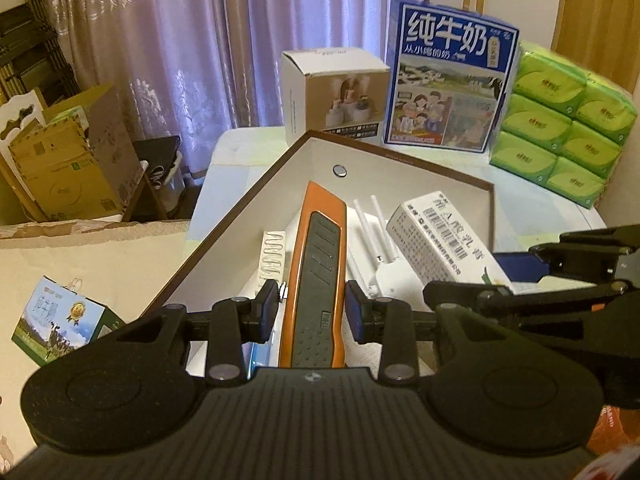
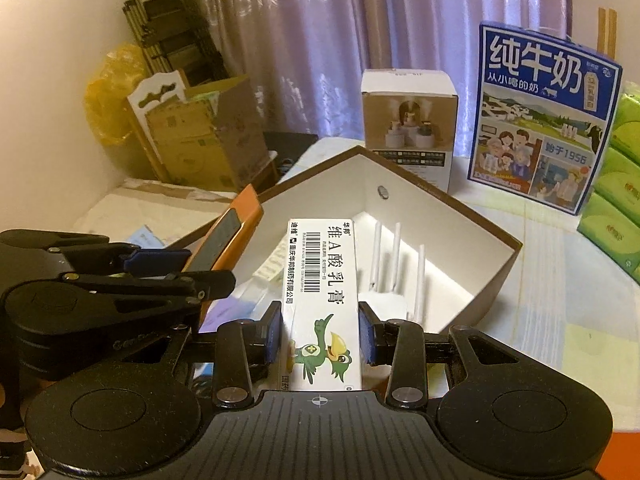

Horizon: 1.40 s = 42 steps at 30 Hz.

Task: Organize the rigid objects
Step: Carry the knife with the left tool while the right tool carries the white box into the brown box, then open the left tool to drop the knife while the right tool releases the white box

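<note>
My left gripper (image 1: 312, 308) is shut on an orange and grey utility knife (image 1: 318, 264) and holds it over a brown-rimmed white box (image 1: 240, 216). My right gripper (image 2: 322, 336) is shut on a white ointment carton (image 2: 320, 280) with a barcode and a green bird, over the same box (image 2: 496, 264). A white router with three antennas (image 1: 376, 240) lies in the box, also in the right wrist view (image 2: 396, 264). The knife (image 2: 228, 232) and left gripper (image 2: 160, 264) show at left in the right wrist view. The right gripper (image 1: 520, 268) with the carton (image 1: 444, 240) shows at right in the left wrist view.
Behind the box stand a white humidifier carton (image 1: 332, 92), a blue milk carton (image 1: 448, 84) and green tissue packs (image 1: 560, 120). A small milk box (image 1: 60, 320) lies at left. Cardboard boxes (image 2: 200, 136) and a folded cart (image 2: 168, 28) stand beyond the table.
</note>
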Each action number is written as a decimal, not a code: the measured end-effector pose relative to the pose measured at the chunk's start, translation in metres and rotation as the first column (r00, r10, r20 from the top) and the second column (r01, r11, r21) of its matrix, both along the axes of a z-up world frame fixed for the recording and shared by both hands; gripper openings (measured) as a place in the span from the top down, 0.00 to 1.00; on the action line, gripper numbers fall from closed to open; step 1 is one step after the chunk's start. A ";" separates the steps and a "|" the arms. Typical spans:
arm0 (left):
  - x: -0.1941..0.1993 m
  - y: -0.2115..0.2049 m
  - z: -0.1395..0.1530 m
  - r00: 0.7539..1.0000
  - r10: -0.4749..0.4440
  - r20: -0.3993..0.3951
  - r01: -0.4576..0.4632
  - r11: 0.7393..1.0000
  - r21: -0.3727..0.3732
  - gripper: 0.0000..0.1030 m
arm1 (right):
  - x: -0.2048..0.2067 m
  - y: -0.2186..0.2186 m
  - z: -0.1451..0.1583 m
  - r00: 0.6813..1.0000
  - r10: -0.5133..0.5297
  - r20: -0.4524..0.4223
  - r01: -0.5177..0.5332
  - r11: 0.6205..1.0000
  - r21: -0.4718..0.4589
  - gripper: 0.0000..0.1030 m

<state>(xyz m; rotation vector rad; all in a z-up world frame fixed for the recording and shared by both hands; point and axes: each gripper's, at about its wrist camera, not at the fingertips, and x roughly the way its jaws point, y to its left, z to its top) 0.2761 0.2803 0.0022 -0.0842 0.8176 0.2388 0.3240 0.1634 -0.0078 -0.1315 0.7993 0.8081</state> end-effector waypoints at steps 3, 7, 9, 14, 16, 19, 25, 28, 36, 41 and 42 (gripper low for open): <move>0.015 0.009 -0.009 1.000 -0.015 -0.022 0.014 1.000 -0.010 0.70 | 0.016 0.009 -0.007 1.000 -0.022 -0.002 0.022 0.999 -0.024 0.66; 0.039 0.021 -0.023 0.997 -0.037 -0.060 0.035 0.999 -0.029 0.70 | 0.041 0.020 -0.018 0.998 -0.058 -0.030 0.056 0.997 -0.055 0.66; 0.050 0.024 -0.030 0.996 -0.046 -0.075 0.044 0.998 -0.037 0.70 | 0.051 0.024 -0.022 0.996 -0.075 -0.038 0.072 0.995 -0.072 0.66; 0.069 0.029 -0.043 0.993 -0.067 -0.098 0.063 0.997 -0.044 0.70 | 0.070 0.029 -0.030 0.993 -0.108 -0.043 0.103 0.990 -0.096 0.66; 0.075 0.031 -0.046 0.992 -0.075 -0.102 0.071 0.996 -0.046 0.70 | 0.074 0.030 -0.032 0.992 -0.118 -0.043 0.113 0.988 -0.105 0.66; 0.084 0.033 -0.050 0.990 -0.086 -0.111 0.082 0.996 -0.044 0.70 | 0.080 0.031 -0.036 0.991 -0.128 -0.046 0.122 0.986 -0.116 0.66; 0.101 0.037 -0.059 0.987 -0.103 -0.122 0.098 0.994 -0.048 0.70 | 0.088 0.034 -0.043 0.988 -0.144 -0.052 0.136 0.982 -0.133 0.66; 0.107 0.038 -0.064 0.985 -0.113 -0.128 0.107 0.993 -0.054 0.70 | 0.091 0.035 -0.047 0.986 -0.154 -0.058 0.145 0.980 -0.140 0.66; 0.115 0.044 -0.067 0.987 -0.112 -0.118 0.107 0.993 -0.047 0.67 | 0.096 0.037 -0.052 0.983 -0.166 -0.075 0.155 0.978 -0.141 0.66; 0.114 0.048 -0.068 0.987 -0.107 -0.121 0.103 0.994 -0.042 0.64 | 0.098 0.039 -0.054 0.983 -0.161 -0.083 0.149 0.980 -0.133 0.66; 0.113 0.048 -0.068 0.987 -0.108 -0.121 0.103 0.994 -0.044 0.64 | 0.099 0.039 -0.054 0.983 -0.162 -0.086 0.150 0.980 -0.127 0.66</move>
